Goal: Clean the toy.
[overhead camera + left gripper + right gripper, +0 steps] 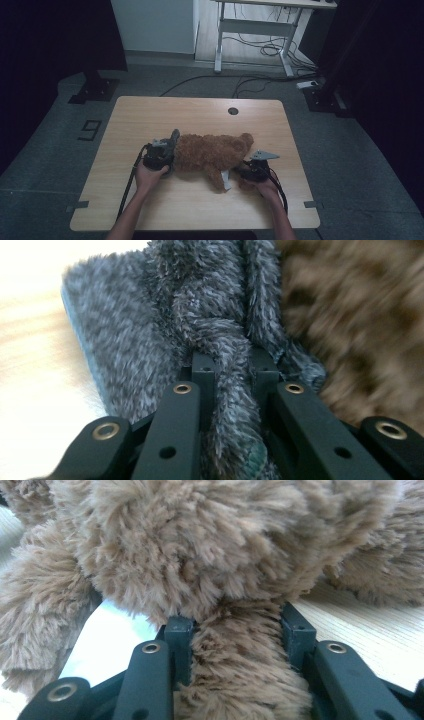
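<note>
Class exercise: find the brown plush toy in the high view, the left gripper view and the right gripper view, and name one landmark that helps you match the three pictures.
High view: brown plush toy lies mid-table between both grippers.
Left gripper view: blurred brown fur at the right, behind the grey fleece cloth.
Right gripper view: its fur spans the top; one limb sits between the jaws.
Shared landmark: the light wooden table.

High view dim, dark edges; gripper views bright, right side blurred.

Wood table (150, 200) w/ round grommet hole (233, 111), white desk frame (260, 30) behind, floor cables (240, 82), dark stand base (94, 90)
</note>
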Demonstrator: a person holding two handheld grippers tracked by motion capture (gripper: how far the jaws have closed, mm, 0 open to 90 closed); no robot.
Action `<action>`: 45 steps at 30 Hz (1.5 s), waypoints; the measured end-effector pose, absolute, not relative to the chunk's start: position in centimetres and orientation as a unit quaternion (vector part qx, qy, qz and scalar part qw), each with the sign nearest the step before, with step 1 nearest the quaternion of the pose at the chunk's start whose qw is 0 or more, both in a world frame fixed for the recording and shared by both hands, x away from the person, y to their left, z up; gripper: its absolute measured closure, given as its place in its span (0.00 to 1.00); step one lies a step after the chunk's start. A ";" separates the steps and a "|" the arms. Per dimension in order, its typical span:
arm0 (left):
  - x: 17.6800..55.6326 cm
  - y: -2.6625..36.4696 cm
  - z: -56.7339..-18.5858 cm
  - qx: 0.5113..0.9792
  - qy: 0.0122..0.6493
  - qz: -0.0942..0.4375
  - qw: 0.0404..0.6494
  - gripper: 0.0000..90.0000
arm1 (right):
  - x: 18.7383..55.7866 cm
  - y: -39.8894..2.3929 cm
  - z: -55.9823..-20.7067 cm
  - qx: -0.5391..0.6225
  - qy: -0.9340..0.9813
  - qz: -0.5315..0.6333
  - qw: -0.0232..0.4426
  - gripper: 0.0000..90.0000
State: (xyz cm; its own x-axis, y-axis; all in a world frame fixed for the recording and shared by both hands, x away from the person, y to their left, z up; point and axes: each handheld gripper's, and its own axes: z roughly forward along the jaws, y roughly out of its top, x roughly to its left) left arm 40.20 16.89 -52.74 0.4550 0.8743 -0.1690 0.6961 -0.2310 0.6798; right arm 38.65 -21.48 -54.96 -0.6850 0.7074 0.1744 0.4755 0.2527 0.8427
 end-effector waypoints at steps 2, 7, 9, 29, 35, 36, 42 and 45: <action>40.2 17.1 -52.5 0.774 0.505 0.124 0.363 0.88 | 38.7 -21.5 -55.0 0.377 0.782 0.481 0.119 0.66; 40.3 18.1 -49.1 0.762 0.499 0.155 0.383 0.87 | 39.3 -21.3 -54.9 0.381 0.781 0.477 0.135 0.67; 40.3 18.2 -47.1 0.759 0.488 0.165 0.398 0.87 | 39.7 -21.1 -54.8 0.383 0.780 0.474 0.141 0.67; 43.9 9.4 -45.2 0.798 0.432 0.138 0.397 0.87 | 39.7 -21.7 -54.6 0.401 0.769 0.478 0.142 0.52; 42.0 9.9 -46.2 0.798 0.426 0.136 0.404 0.88 | 38.3 -23.9 -53.4 0.414 0.748 0.500 0.140 0.46; 41.6 10.0 -46.3 0.797 0.425 0.136 0.408 0.88 | 38.0 -24.4 -53.0 0.418 0.741 0.506 0.143 0.45; 39.4 10.3 -47.0 0.794 0.414 0.145 0.421 0.88 | 37.3 -24.5 -49.5 0.414 0.711 0.550 0.144 0.32; 38.5 10.1 -47.3 0.794 0.407 0.153 0.424 0.88 | 37.9 -23.3 -47.7 0.410 0.707 0.556 0.151 0.26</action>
